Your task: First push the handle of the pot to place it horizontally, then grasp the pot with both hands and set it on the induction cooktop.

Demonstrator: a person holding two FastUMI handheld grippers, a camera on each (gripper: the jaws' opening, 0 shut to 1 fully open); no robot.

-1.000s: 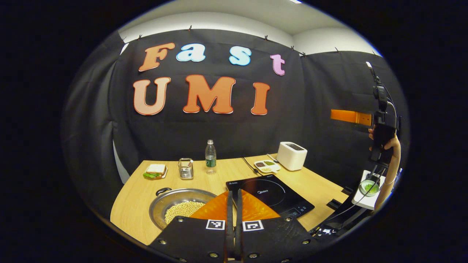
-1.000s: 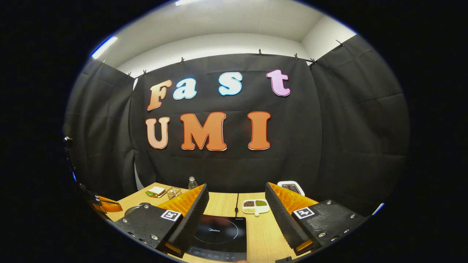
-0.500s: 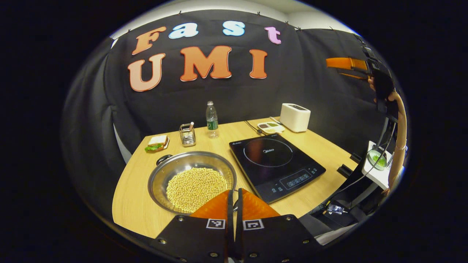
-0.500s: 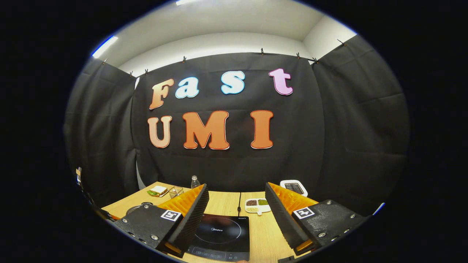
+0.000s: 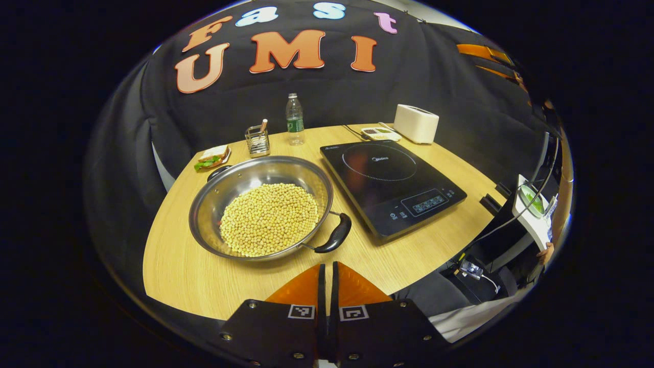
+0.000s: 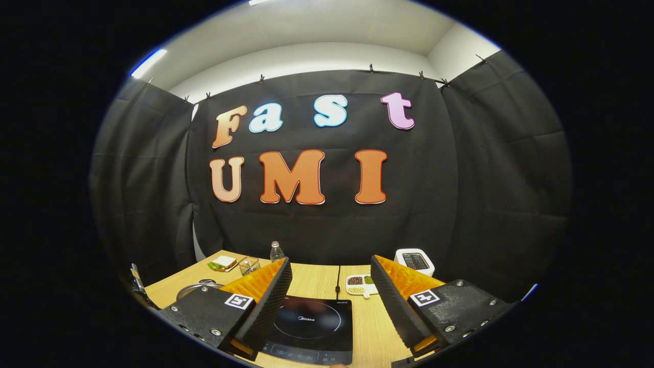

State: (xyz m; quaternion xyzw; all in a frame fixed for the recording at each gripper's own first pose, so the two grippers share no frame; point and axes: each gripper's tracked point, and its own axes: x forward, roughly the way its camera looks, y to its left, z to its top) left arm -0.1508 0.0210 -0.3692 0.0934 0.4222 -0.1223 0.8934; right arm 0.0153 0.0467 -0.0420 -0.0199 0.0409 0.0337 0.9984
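Note:
A steel pot full of pale beans sits on the wooden table, left of the black induction cooktop. One black pot handle points to the near right. The other handle sticks out at the far left. My left gripper is shut and empty, hovering above the table's near edge just short of the near handle. My right gripper is open and held high, with the cooktop below it between its fingers. The pot's rim peeks out at the lower left of the right gripper view.
Along the table's far side stand a sandwich on a plate, a wire utensil holder, a water bottle, a divided dish and a white toaster. A side stand with a green bowl is off the table's right.
The left gripper has drawn back and tipped downward, so the whole pot and its near handle now show. It stays shut. The right gripper has barely shifted and stays open.

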